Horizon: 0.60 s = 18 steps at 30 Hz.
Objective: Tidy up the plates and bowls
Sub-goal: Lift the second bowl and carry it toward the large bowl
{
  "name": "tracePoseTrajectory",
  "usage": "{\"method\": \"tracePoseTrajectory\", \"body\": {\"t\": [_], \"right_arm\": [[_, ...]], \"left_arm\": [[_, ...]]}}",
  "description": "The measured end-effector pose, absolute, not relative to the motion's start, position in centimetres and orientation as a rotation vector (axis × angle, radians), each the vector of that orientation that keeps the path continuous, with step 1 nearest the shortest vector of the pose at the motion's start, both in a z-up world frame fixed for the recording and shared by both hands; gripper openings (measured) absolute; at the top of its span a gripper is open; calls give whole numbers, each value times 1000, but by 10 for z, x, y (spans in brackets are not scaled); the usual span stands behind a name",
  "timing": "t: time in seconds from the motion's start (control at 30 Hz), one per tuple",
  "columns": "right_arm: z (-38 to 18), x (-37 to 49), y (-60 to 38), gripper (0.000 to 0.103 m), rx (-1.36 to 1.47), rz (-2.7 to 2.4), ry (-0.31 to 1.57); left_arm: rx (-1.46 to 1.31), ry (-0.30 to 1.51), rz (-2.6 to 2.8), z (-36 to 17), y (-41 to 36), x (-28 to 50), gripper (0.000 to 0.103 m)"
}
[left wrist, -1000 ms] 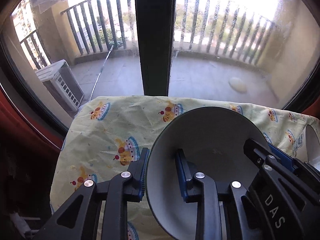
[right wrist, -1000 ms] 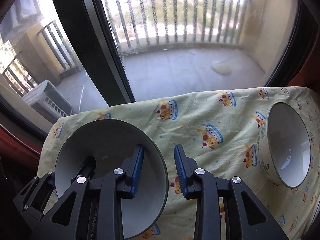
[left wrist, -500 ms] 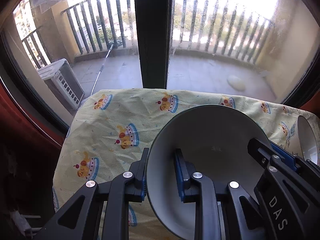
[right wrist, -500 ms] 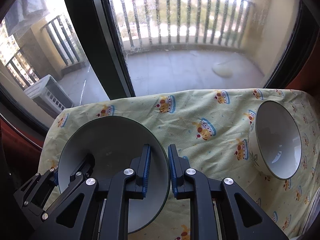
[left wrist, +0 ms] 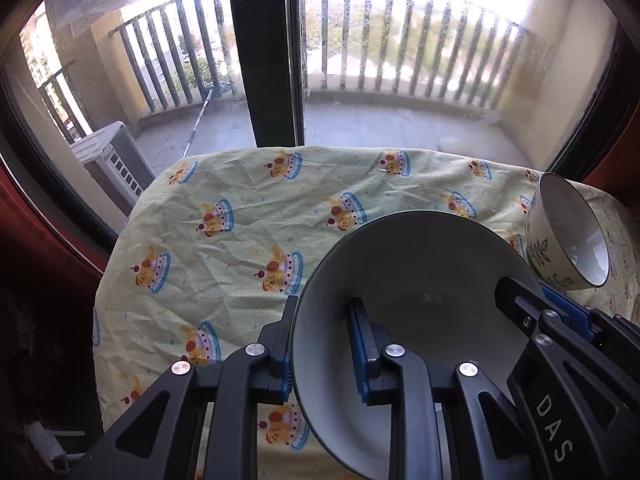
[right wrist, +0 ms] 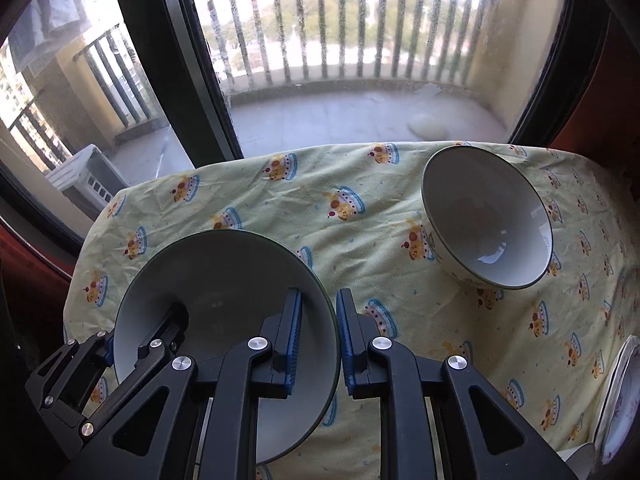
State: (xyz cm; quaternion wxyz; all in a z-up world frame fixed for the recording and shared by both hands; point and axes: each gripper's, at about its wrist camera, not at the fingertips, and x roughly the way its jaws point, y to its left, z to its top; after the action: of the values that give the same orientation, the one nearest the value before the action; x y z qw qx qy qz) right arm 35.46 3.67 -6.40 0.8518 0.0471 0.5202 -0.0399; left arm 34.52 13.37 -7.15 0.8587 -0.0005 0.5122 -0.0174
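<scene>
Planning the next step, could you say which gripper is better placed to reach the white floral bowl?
Right: the right gripper pinches the grey bowl's rim nearest the floral bowl; left gripper holds the far rim.

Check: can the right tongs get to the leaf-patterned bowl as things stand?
Probably not yet: the right tongs are clamped on the grey bowl. The leaf-patterned bowl sits apart on bare tablecloth.

Plate (right wrist: 624, 396) at the table's right edge is cut by the frame, its pattern unreadable; grey bowl's (left wrist: 400, 280) near rim is hidden behind gripper arms, small mark inside illegible.
</scene>
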Motion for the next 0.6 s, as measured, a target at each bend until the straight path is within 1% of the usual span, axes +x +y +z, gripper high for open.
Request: {"method": "tracePoseTrajectory", "body": {"t": [0.3, 0.6], "right_arm": [[-49, 318, 5, 21, 123, -64, 1085], [-13, 284, -34, 21, 140, -44, 1033]], "left_arm": [[18, 1055, -15, -52, 104, 309, 22], [16, 1011, 0, -17, 68, 278, 22]]}}
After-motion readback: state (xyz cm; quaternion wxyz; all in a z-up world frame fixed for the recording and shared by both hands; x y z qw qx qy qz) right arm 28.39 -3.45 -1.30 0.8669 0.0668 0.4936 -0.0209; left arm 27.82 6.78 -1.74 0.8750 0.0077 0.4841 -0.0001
